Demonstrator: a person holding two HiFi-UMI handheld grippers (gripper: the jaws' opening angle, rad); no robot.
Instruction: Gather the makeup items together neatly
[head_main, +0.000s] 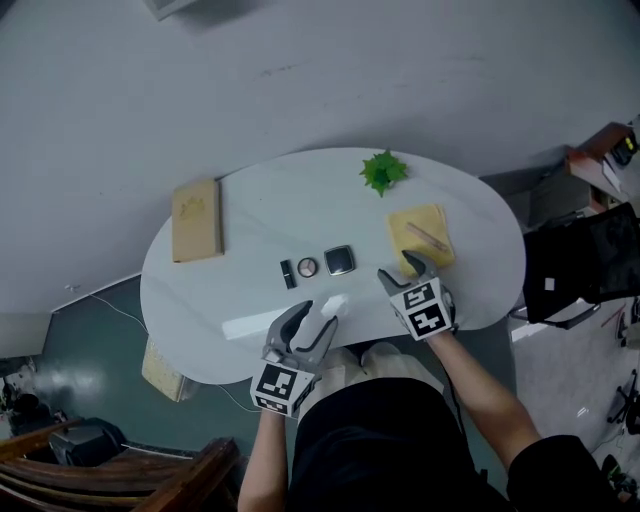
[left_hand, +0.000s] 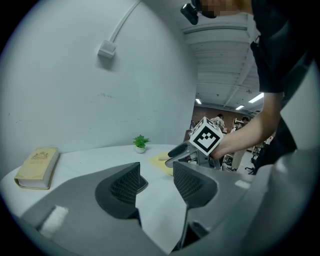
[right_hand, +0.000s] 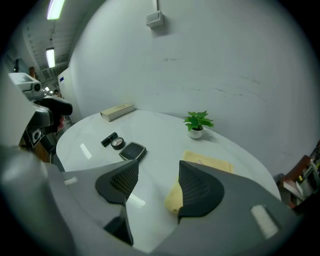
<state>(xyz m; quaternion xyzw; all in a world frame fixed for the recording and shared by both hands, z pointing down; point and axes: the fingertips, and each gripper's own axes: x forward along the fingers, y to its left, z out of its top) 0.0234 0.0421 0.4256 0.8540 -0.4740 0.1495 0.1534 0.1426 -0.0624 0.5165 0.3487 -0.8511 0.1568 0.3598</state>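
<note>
Office-like hall — strip lights, white table

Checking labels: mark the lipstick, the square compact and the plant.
lipstick (head_main: 288, 273), head view, middle of the tube
square compact (head_main: 340, 260), head view, centre of the lid
plant (right_hand: 198, 121), right gripper view, the leaves

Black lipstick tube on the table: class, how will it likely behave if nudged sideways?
The black lipstick tube lies on its side, so it probably rolls on the glossy white table. It looks small and rigid, likely light. It sits beside the round compact, which it might bump.
</note>
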